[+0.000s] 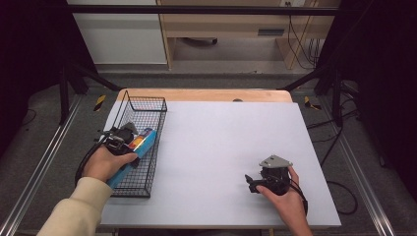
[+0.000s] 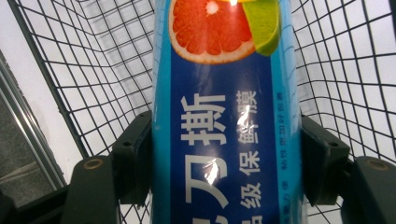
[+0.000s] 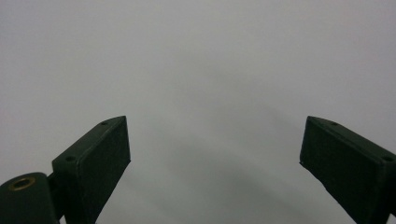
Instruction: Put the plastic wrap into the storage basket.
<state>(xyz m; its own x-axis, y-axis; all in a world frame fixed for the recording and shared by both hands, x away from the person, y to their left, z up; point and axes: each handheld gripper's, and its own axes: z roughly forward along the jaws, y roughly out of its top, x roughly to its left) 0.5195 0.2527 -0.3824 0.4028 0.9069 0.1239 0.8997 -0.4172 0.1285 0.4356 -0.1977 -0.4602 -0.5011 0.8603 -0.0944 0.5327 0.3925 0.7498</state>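
A long blue box (image 1: 140,147) with a grapefruit and lime picture lies lengthwise in the black wire basket (image 1: 147,105) at the table's left. My left gripper (image 1: 123,139) is shut on this blue box (image 2: 224,121); both black jaws press its sides in the left gripper view, with basket mesh (image 2: 102,70) behind. Near the front right of the table, my right gripper (image 1: 251,183) rests in a hand. In the right gripper view it (image 3: 215,154) stands open, with bare white table surface between the jaws.
The white tabletop (image 1: 221,142) spreads between the two grippers. A wooden strip (image 1: 206,95) runs along the far edge. Black frame legs and cables stand on the floor at both sides.
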